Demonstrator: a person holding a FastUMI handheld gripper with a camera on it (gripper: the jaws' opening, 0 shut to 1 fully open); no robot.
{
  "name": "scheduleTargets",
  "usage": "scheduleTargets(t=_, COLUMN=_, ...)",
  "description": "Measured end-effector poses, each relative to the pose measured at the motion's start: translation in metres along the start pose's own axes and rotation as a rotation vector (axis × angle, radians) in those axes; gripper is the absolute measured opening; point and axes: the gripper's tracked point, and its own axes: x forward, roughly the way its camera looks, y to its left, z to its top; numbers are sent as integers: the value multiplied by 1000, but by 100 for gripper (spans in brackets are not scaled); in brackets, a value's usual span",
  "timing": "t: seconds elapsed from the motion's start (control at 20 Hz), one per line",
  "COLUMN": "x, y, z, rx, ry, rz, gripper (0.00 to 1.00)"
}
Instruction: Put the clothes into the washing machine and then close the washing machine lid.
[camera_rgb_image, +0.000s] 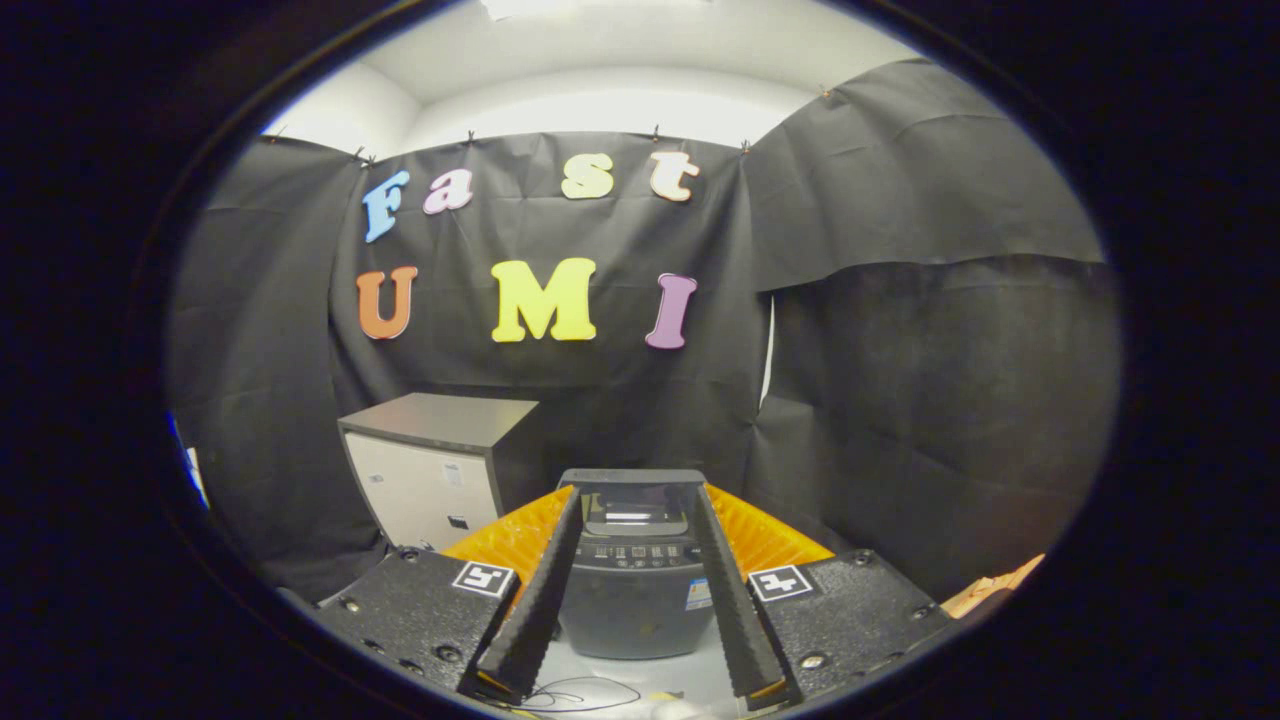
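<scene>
Washing machine lid seen raised, task judged unfinished
Hand-held gripper (632, 515) is held spread and empty before the washing machine (632, 585); no clothes are made out

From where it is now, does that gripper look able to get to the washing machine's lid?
Probably yes. The gripper is open and holds nothing, and the washing machine stands just ahead between its fingers, its lid raised, with nothing visible between.

Washing machine (630, 590): dark plastic body, glossy lid catching a light streak. Cabinet (440, 470) at 10 o'clock of it: smooth matt panels, pale front (material not certain). Orange item (760, 535) behind the machine: ribbed, plastic-looking. Gripper (630, 505) fingers (535, 600), spread wide: ridged, matt. Booth wall (900, 400): creased matt cloth.
</scene>
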Motion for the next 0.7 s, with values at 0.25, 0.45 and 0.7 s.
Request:
scheduleTargets(t=0.25, x=2, y=-4, z=-3, rx=0, ry=6, rz=5, gripper=71)
scheduleTargets(t=0.45, x=9, y=-11, z=-6, rx=4, ry=8, rz=10, gripper=71)
scheduleTargets(t=0.7, x=24, y=-27, z=-11, rx=18, ry=18, rz=24, gripper=71)
